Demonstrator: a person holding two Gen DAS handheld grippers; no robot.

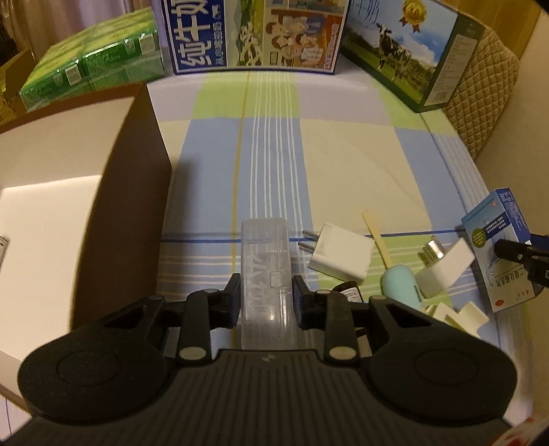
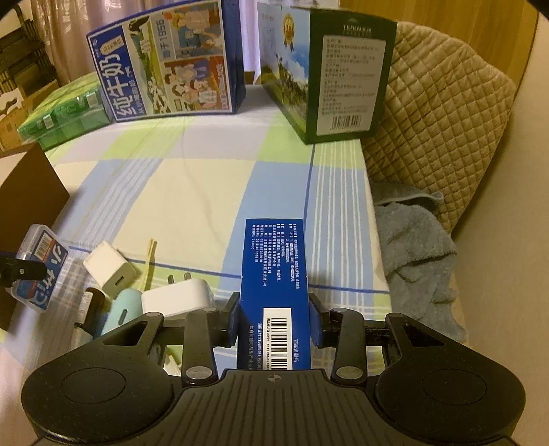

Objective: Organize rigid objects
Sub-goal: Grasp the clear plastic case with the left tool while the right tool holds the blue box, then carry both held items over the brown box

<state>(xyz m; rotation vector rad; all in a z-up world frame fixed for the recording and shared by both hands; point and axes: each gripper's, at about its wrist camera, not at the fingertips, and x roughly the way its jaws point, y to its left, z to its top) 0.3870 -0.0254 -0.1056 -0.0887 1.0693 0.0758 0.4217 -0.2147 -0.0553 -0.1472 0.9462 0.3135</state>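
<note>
- The big open cardboard box with a pale floor (image 1: 51, 212) stands at the left of the checked-cloth surface (image 1: 274, 154). It looks the likely home for the small things, so the lift should clear its tall brown wall before going over.
- Printed milk cartons (image 1: 254, 31) and a green wrapped pack (image 1: 92, 68) line the far edge; the middle of the cloth lies bare, good room to swing.
- The right tongs (image 2: 274, 319) pinch a blue printed medicine box (image 2: 274, 274), lengthwise, near the surface's right edge, where a grey towel (image 2: 418, 240) lies beyond.
- The left tongs (image 1: 266, 298) are pressed onto a clear ribbed plastic case (image 1: 266, 267) held over the cloth; best keep it level.
- White plug adapters (image 1: 343, 255), a mint oval thing (image 1: 401, 284) and a flat pale stick (image 1: 377, 240) crowd just right of it.
</note>
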